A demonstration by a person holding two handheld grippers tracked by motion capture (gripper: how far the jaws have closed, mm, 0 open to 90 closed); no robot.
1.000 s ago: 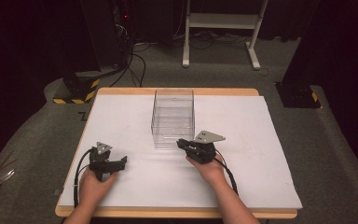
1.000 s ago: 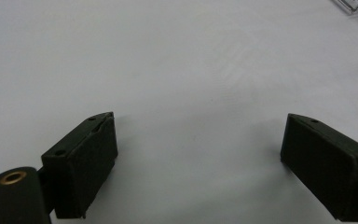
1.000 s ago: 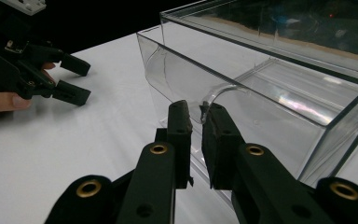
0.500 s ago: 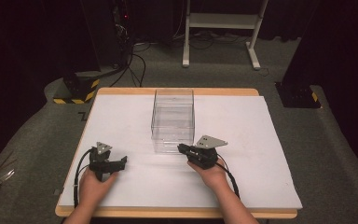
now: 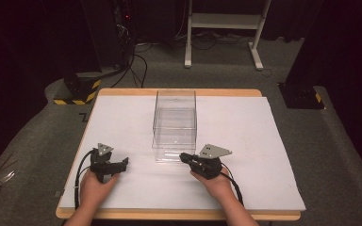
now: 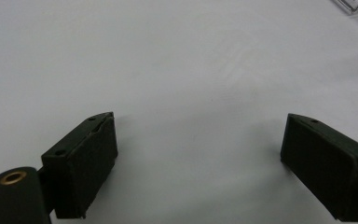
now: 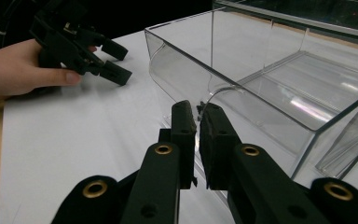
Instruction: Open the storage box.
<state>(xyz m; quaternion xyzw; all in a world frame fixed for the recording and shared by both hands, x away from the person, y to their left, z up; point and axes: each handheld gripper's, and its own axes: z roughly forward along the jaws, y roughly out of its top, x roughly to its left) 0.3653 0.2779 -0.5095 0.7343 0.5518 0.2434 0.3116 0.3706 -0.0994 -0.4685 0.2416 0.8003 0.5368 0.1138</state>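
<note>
High view: right claw (image 5: 184, 156), apparently pinching the clear box (image 5: 175, 123) front wall near the surface's (image 5: 264, 141) front edge; left claw (image 5: 124, 162) gapes.

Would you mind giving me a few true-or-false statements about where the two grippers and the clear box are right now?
1. The left gripper has its jaws wide apart over the bare white sheet. True.
2. The right gripper is open wide. False: its jaws are almost closed, with a thin gap.
3. The clear box stands between the two grippers, farther from the person. True.
4. The left gripper is inside the clear box. False: it rests on the sheet, apart from the box.
</note>
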